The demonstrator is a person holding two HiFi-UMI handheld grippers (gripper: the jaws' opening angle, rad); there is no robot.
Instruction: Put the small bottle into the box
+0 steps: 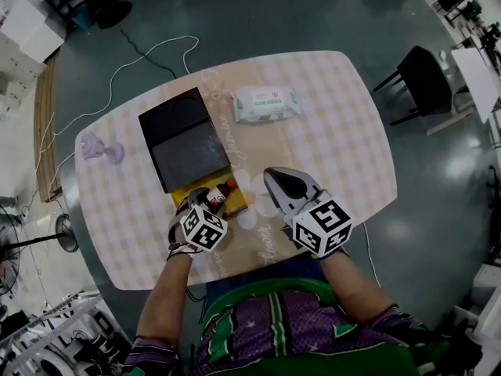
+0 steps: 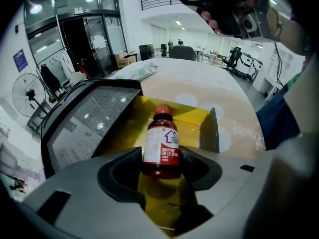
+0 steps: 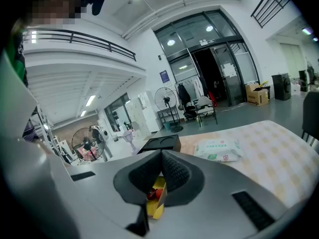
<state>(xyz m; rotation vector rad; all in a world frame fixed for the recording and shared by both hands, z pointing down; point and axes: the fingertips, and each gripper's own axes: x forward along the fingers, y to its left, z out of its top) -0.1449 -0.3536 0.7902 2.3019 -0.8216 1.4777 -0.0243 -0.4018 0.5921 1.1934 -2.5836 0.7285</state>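
Gripping the small bottle (image 1: 221,193) (image 2: 162,146) by its lower body, the left gripper (image 1: 210,198) (image 2: 161,158) has its jaws partly apart, one pressed on each side of the red bottle. The cap points away from the claw, over the yellow inside of the box (image 1: 238,203) (image 2: 192,114). Whether the bottle touches the box floor cannot be told. At the bottle's 10 o'clock the box's dark lid (image 1: 188,157) (image 2: 89,118) stands tilted, close by. At 3 o'clock a low dark end wall closes the yellow compartment. In the head view the box lies near the 6 o'clock edge of the table (image 1: 337,147). Bare cloth stretches wide toward 3 o'clock, and a wipes pack (image 1: 266,103) (image 3: 217,150) lies well apart at 1 o'clock. The right gripper (image 1: 283,185) (image 3: 162,171) hovers just beside the box at 3 o'clock, jaws pressed together on nothing. Both forearms reach in from 6 o'clock, the left one bare.
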